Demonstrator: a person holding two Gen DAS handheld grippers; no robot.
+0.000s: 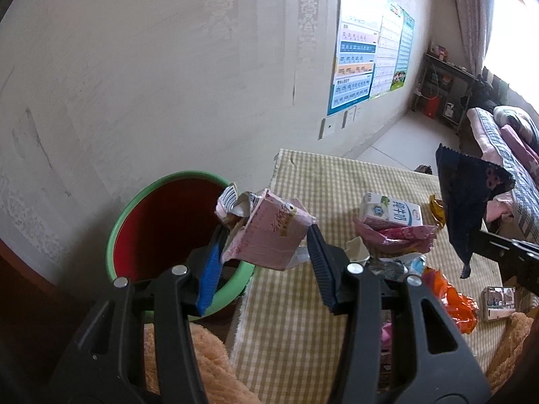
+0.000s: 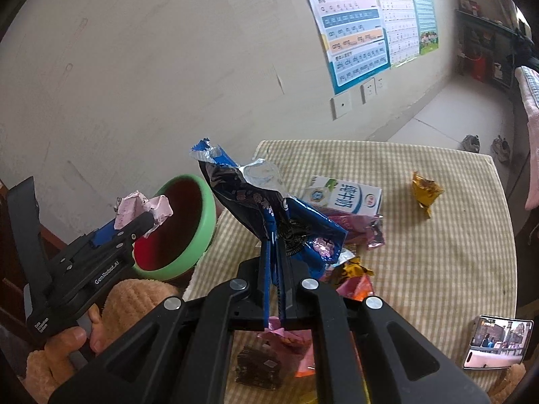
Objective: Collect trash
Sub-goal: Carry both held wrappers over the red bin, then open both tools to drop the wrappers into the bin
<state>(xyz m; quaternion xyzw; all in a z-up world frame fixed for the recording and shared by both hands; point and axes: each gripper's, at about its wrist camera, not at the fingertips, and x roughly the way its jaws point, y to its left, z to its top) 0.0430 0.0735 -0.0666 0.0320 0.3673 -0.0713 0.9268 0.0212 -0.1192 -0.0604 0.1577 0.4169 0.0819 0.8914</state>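
Observation:
My left gripper (image 1: 266, 245) is shut on a crushed pink carton (image 1: 266, 232) and holds it at the rim of a green bin with a red inside (image 1: 161, 222). The same gripper (image 2: 148, 219), pink carton (image 2: 141, 207) and bin (image 2: 188, 222) show in the right wrist view at left. My right gripper (image 2: 277, 256) is shut on a dark blue foil snack bag (image 2: 266, 208), held up above the checked tablecloth (image 2: 438, 252). That bag (image 1: 468, 198) hangs at the right in the left wrist view.
On the cloth lie a white milk carton (image 2: 347, 197), pink wrappers (image 2: 353, 225), a yellow wrapper (image 2: 425, 190), orange wrappers (image 1: 451, 299) and a phone (image 2: 498, 341). The bin stands off the table's left edge, by the wall. A bed (image 1: 505, 141) is at the far right.

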